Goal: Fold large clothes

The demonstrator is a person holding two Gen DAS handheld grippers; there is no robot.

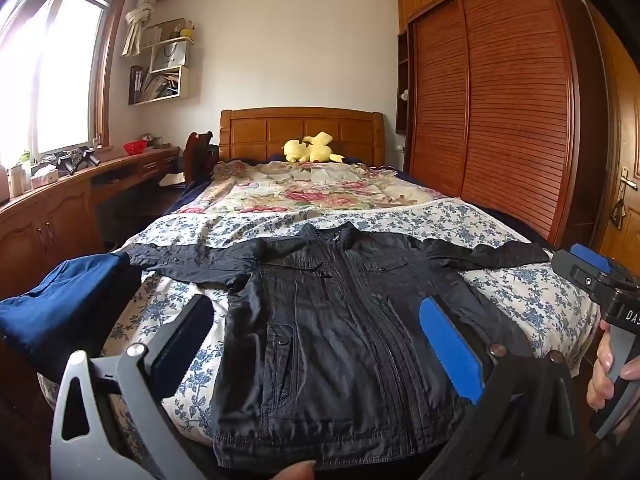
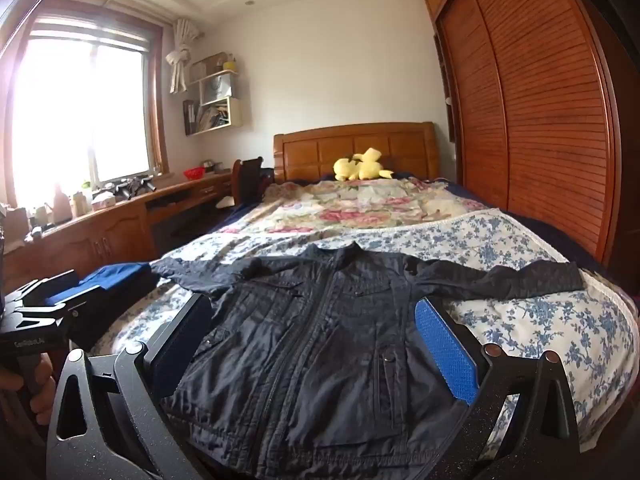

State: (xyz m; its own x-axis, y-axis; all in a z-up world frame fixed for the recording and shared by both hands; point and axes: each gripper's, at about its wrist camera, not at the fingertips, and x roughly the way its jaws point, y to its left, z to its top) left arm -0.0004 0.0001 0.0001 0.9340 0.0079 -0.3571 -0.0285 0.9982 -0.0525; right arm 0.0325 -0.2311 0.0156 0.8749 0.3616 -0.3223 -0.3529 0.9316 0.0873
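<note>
Black jacket (image 1: 332, 332) lies flat on the bed (image 1: 532, 296), front up, zipped, collar toward the headboard (image 1: 300, 132), both sleeves spread out sideways. Left gripper (image 1: 320, 344) hovers above the hem end, jaws wide apart, nothing between them; jacket body sits below and ahead of the gap. Right gripper (image 2: 316, 356) same: jaws wide apart, above the jacket's lower half, not touching cloth. Folded blue garment (image 1: 60, 304) at the bed's left edge, beside the left sleeve.
</note>
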